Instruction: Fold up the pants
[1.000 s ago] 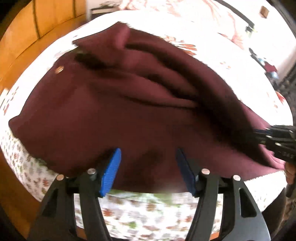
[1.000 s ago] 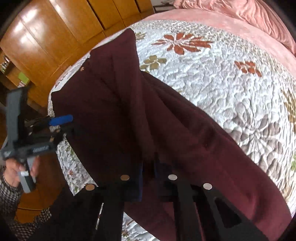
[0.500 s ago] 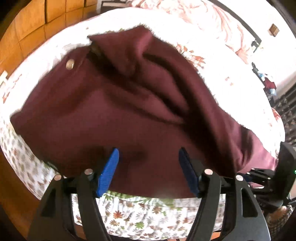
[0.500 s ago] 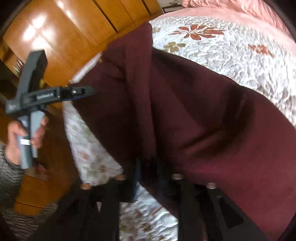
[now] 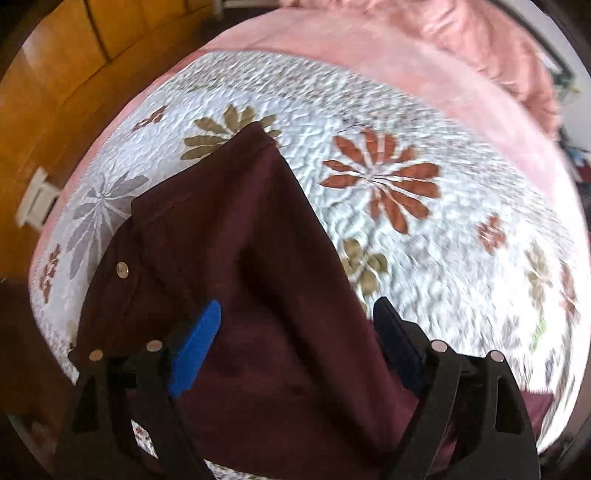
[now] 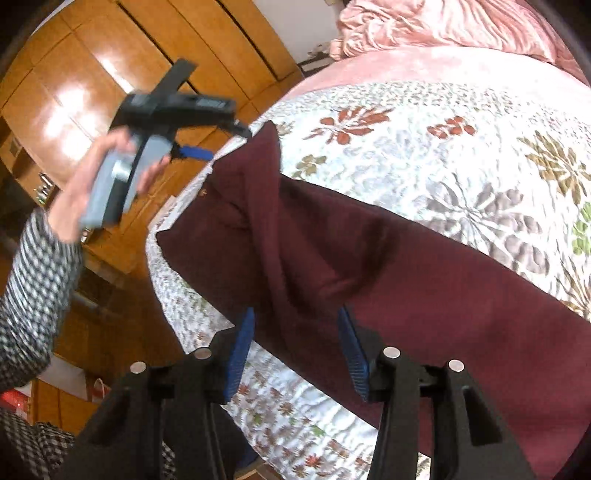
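The maroon pants [image 5: 236, 280] lie rumpled on the white floral quilt [image 5: 424, 229] near the bed's front corner, waistband with a metal button [image 5: 122, 269] toward the left. They also show in the right wrist view [image 6: 369, 266]. My left gripper [image 5: 295, 339] is open, raised above the pants near the waistband; from the right wrist view it hangs in the air at upper left [image 6: 207, 147]. My right gripper [image 6: 297, 350] is open and empty, its blue pads on either side of a raised fold at the pants' front edge.
A pink blanket [image 5: 424, 62] and pillows [image 6: 443, 26] lie at the far end of the bed. Wooden wardrobe doors [image 6: 92, 74] stand to the left, close to the bed. The bed edge [image 6: 207, 332] drops off just in front of the pants.
My right gripper has opened and let go of the pants. My left gripper has lifted up and away, staying open. The pants now lie narrower on the quilt.
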